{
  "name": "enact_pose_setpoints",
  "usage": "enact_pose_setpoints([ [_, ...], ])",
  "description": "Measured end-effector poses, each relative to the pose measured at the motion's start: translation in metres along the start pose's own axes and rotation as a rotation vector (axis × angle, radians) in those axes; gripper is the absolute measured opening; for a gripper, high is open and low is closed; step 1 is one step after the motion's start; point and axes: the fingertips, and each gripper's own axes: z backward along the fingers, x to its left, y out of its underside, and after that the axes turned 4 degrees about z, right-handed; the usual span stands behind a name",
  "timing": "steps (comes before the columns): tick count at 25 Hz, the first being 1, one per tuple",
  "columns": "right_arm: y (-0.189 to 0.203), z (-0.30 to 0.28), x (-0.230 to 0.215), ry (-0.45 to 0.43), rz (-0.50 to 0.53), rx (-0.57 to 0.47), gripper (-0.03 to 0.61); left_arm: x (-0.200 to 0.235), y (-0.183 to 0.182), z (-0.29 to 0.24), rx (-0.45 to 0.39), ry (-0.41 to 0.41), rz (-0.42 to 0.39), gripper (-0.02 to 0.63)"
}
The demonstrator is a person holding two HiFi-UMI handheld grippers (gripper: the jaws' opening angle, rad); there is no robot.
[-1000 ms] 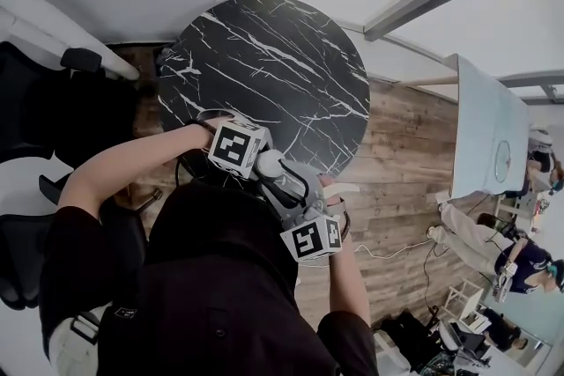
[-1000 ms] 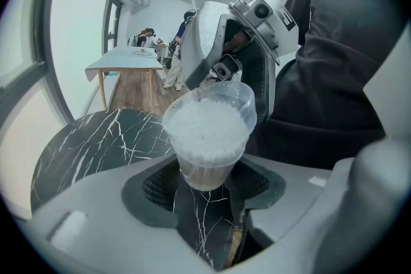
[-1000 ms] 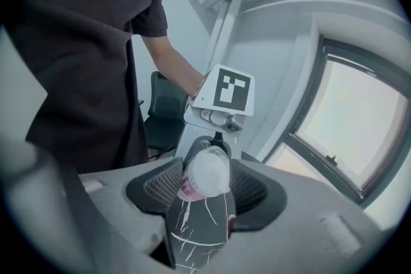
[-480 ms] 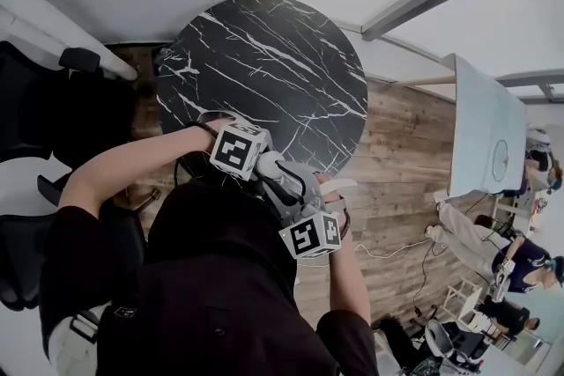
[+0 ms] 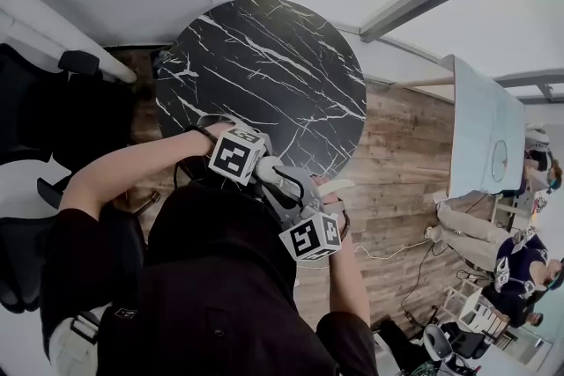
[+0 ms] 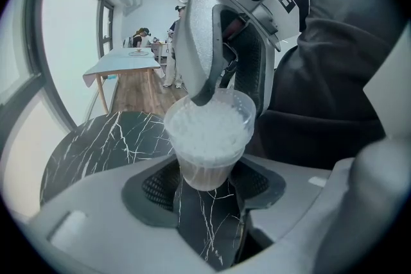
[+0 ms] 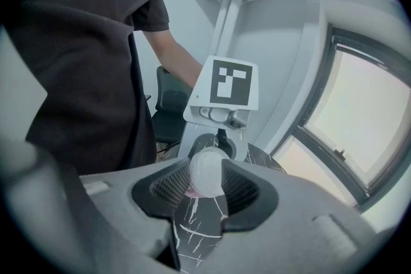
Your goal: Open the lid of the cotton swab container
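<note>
The tub (image 6: 209,135) is held by the left gripper (image 6: 207,181), jaws wide, and its lid (image 7: 205,170) is pinched by the right gripper (image 7: 204,188), whose jaws have just been closing.

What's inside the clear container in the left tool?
White cotton swab heads fill the container to its top. Lower down the tinted wall blurs what is inside. The right tool, whose jaws have just been closing around the top, covers the far rim.

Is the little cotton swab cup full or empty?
Full. Through the clear cotton swab container you can see white swab tips packed right up to its rim.
</note>
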Motion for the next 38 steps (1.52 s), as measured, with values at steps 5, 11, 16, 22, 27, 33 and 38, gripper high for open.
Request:
enact_pose_setpoints([
  [5,-0.001,0.001,0.000,-0.017,-0.018,-0.004,0.149,-0.001,0.000,0.000,-0.004,0.003,-0.009,0.256],
  [11,-0.002,0.004,0.000,-0.039,-0.020,0.002,0.143,0.000,-0.003,0.000,-0.022,0.003,-0.010,0.256],
  [16,-0.004,0.008,-0.002,-0.056,-0.036,-0.004,0.132,-0.002,-0.003,-0.001,-0.026,0.011,-0.017,0.256],
  [22,-0.006,0.011,-0.004,-0.071,-0.059,-0.019,0.118,-0.005,-0.003,-0.003,-0.027,0.018,-0.032,0.256],
  [27,-0.007,0.015,-0.005,-0.087,-0.069,-0.018,0.112,-0.007,-0.004,-0.003,-0.029,0.021,-0.039,0.256],
  [33,-0.008,0.019,-0.006,-0.106,-0.082,-0.017,0.104,-0.008,-0.007,-0.004,-0.036,0.018,-0.045,0.256],
  [38,-0.008,0.021,-0.003,-0.122,-0.088,-0.014,0.101,-0.011,-0.007,-0.007,-0.030,0.022,-0.059,0.256],
])
